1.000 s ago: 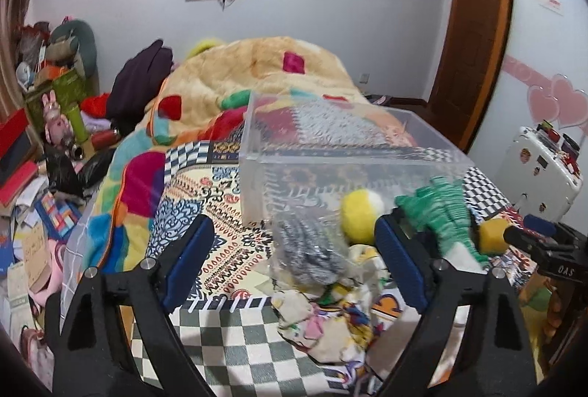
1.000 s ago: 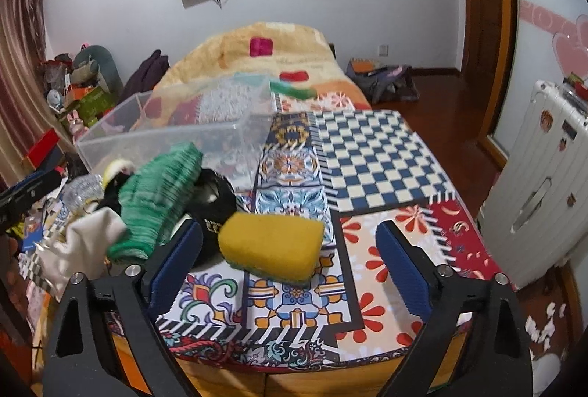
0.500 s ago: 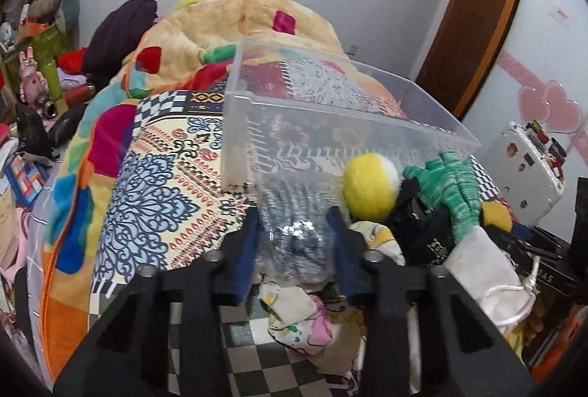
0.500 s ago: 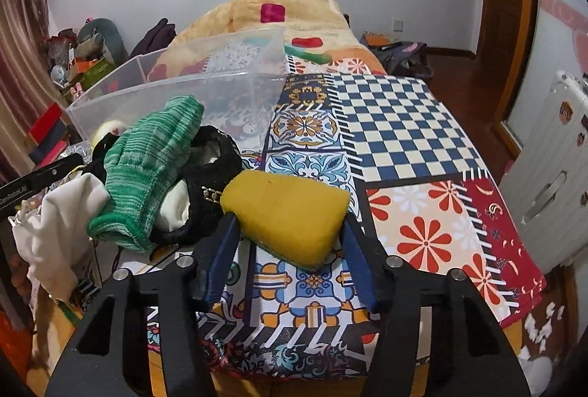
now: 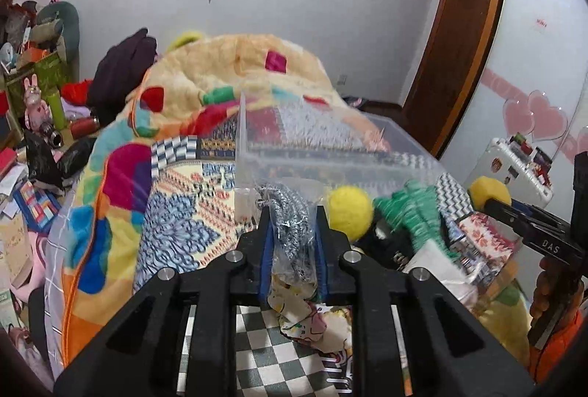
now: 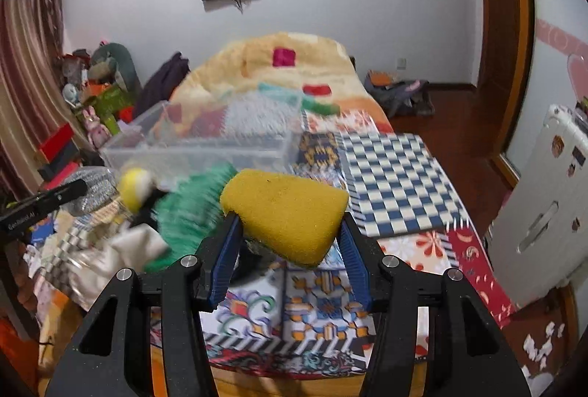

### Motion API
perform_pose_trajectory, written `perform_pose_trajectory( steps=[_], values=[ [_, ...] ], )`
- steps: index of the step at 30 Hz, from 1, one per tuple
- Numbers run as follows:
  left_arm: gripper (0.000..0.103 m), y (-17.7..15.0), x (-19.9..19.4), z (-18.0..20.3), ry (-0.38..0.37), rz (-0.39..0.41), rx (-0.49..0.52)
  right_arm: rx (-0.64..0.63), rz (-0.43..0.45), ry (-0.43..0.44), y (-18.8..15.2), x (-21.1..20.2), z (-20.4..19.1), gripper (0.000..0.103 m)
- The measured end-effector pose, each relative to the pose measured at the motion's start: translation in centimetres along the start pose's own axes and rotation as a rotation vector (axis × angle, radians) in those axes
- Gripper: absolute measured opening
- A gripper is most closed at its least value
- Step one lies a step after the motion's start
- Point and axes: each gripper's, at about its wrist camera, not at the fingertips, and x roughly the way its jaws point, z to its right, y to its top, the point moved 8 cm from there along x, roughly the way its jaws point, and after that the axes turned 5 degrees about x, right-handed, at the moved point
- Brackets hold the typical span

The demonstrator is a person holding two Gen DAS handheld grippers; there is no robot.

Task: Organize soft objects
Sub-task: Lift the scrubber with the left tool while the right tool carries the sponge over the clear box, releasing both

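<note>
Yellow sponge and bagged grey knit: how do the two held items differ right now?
The yellow sponge is a bare, plain foam block; the bagged grey knit is speckled black-and-white fabric inside clear plastic. The sponge is wide, spreading the right claw; the knit squeezes narrow in the left claw. Both are soft, clamped, and in front of the clear bin.
</note>
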Motion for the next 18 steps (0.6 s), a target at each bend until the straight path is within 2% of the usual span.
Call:
perform_pose_trajectory(
  steps=[11, 18],
  values=[
    [0.019, 6.4, -2.0, 1.2, -0.007, 0.159, 0.066, -0.091, 0.075, 0.067, 4.3, 1.9, -4.1, 0.049],
    [0.019, 8.6, 0.8, 1.5, -0.037, 0.143, 0.069, -0.092, 0.079, 0.093, 5.9, 4.3, -5.2, 0.049]
  ],
)
